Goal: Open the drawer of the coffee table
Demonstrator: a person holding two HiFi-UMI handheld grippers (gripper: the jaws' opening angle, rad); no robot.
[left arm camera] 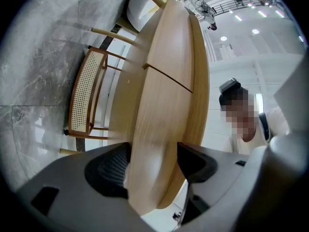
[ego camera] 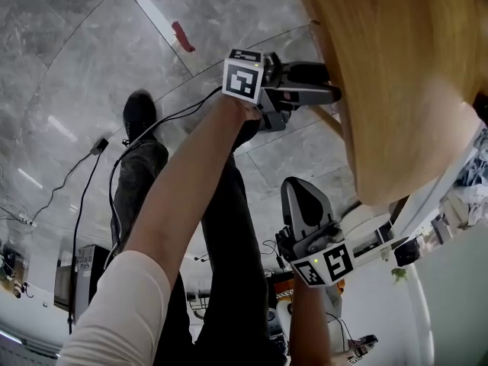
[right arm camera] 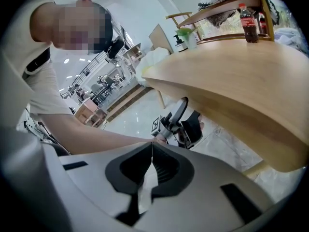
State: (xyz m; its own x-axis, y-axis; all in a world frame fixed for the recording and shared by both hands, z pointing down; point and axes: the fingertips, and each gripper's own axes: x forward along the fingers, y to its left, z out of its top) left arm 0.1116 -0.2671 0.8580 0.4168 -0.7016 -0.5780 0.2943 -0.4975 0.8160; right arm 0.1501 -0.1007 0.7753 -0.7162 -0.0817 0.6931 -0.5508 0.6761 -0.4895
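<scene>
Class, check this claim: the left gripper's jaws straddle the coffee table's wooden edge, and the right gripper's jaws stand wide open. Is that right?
No. The right gripper has its jaws closed together with nothing between them, as the right gripper view shows. The left gripper does straddle the coffee table's wooden edge.

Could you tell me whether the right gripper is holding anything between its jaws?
No, the right gripper has its jaws closed together with nothing between them in the right gripper view.
</scene>
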